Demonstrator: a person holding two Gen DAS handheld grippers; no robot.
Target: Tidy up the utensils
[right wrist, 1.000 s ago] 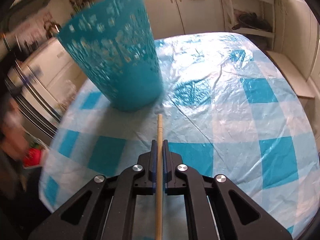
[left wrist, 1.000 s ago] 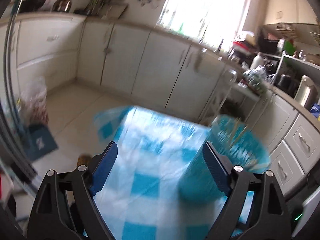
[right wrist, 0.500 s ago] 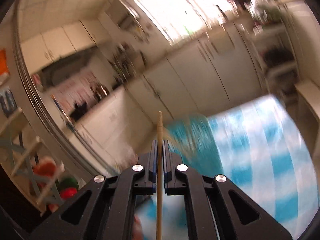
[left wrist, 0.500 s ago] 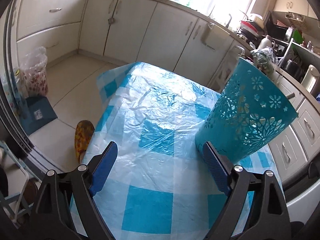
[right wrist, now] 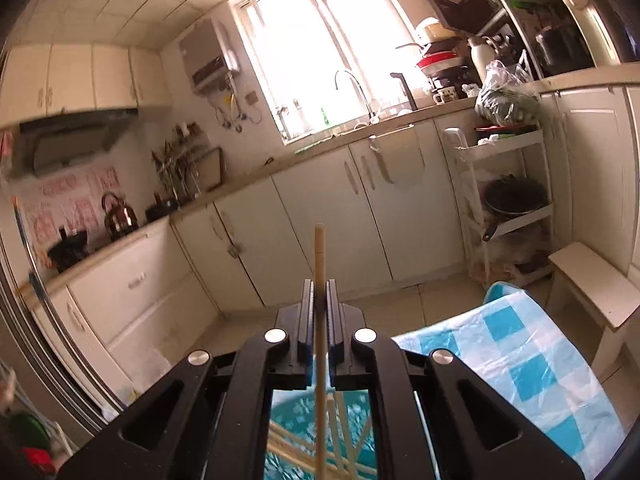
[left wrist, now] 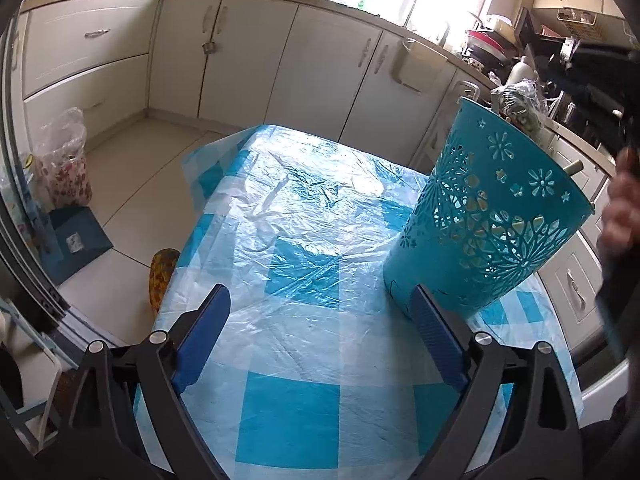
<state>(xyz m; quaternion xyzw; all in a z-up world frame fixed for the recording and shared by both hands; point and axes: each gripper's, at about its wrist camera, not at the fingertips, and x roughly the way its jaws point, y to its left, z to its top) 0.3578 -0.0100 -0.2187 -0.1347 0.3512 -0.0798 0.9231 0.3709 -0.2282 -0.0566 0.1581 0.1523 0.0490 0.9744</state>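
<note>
Your right claw (right wrist: 319, 300) is pinching one wooden chopstick (right wrist: 319, 264). The stick runs straight along the claw's fingers: one end pokes out ahead toward the cabinets, the other end reaches back under the claw. Right below that claw is the open top of the teal holder (right wrist: 320, 436), with more chopsticks (right wrist: 352, 444) crossed inside it. So the holder lies under the stick, not in front of it. I think you need to tip the stick so an end points down into the holder.

Your left claw (left wrist: 320, 340) is opening wide, with nothing between its fingers. The holder stands on the checked surface (left wrist: 288, 396), just beside its right finger.
</note>
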